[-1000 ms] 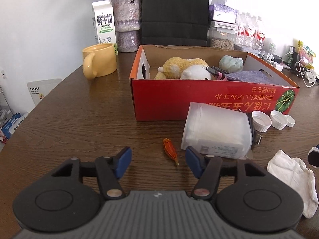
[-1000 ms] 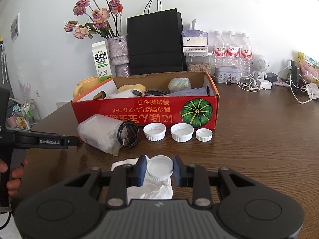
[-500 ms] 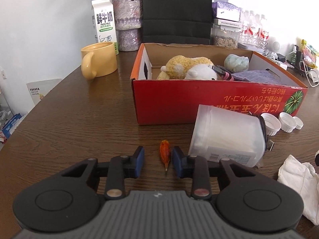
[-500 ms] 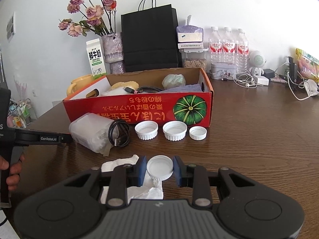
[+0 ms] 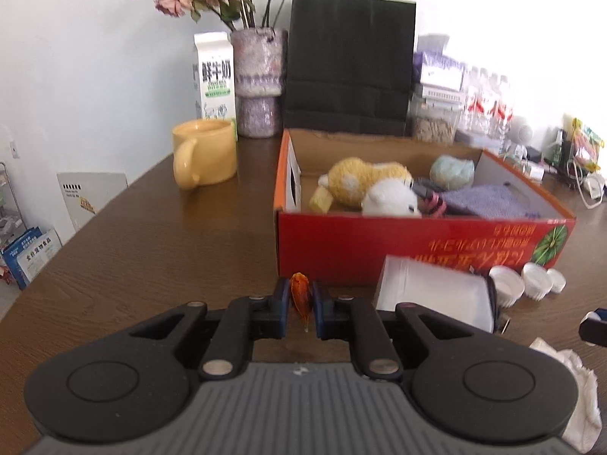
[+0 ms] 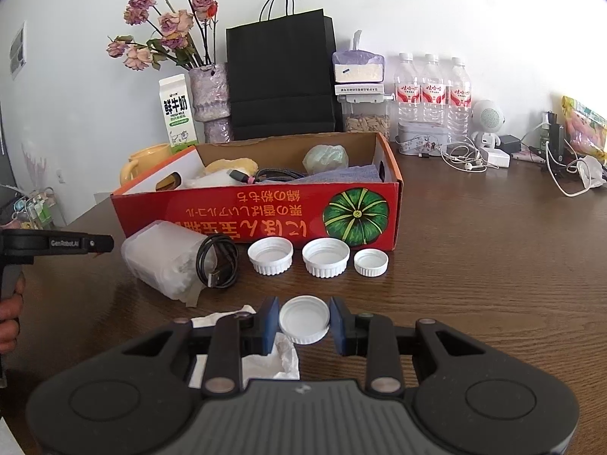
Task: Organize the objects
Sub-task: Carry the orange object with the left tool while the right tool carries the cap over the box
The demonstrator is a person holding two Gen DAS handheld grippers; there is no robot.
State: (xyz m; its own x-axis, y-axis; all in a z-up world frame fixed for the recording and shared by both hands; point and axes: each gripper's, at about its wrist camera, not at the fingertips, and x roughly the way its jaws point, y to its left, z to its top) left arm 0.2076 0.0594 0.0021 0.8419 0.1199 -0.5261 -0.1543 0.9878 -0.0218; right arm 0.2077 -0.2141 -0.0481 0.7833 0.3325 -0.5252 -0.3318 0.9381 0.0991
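While the left hand-held gripper [image 5: 301, 305] is closing on a small orange dried petal [image 5: 300, 296] between its pads, the right hand-held gripper [image 6: 304, 324] pinches a white ribbed plastic cap [image 6: 304, 319] above the worktop [image 6: 493, 258].

Right of the left tongs [image 5: 300, 305], the white cloth [image 5: 576, 394] is cut off by the frame edge; red box [image 5: 417, 254] lettering is blurred.

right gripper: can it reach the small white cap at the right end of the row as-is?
Probably not without unloading. The right gripper is shut on a white plastic cap, so its jaws are occupied. The path looks free: bare brown wooden table lies between it and the small white cap.
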